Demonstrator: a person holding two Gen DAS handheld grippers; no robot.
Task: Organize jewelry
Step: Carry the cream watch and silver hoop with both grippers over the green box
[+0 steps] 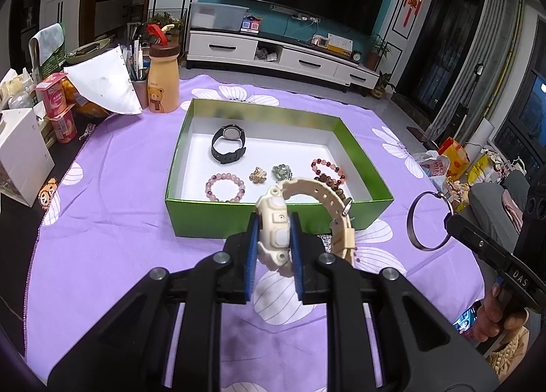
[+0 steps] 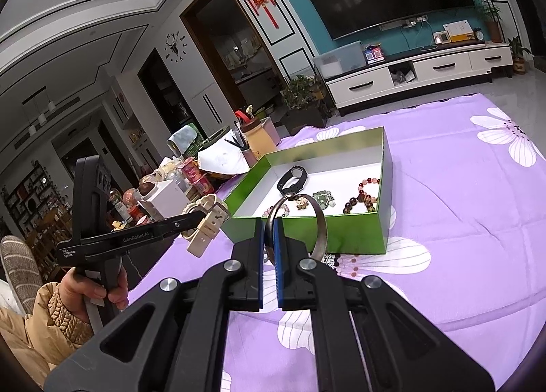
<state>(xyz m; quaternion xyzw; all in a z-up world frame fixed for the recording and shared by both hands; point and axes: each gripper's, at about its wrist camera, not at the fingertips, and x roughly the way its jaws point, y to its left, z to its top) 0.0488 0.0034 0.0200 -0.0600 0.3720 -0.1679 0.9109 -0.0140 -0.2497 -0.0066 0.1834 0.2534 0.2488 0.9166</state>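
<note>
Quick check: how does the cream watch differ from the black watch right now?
The cream watch is clamped in the left gripper, above the cloth short of the box; the black watch lies inside the box. The cream watch looks chunkier, its strap hanging open; the black watch's strap forms a closed loop. Both are strap wristwatches.

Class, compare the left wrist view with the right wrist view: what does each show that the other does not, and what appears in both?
Only the left wrist view shows the left gripper from behind, its blue pads clamped on the cream watch, and the bear bottle's printed face.

Only the right wrist view shows the right gripper closed on the metal bangle, a deer-head wall clock, and the hand holding the left tool.

Both show the green box, the black watch inside it with bead bracelets, and the purple flowered cloth.
</note>
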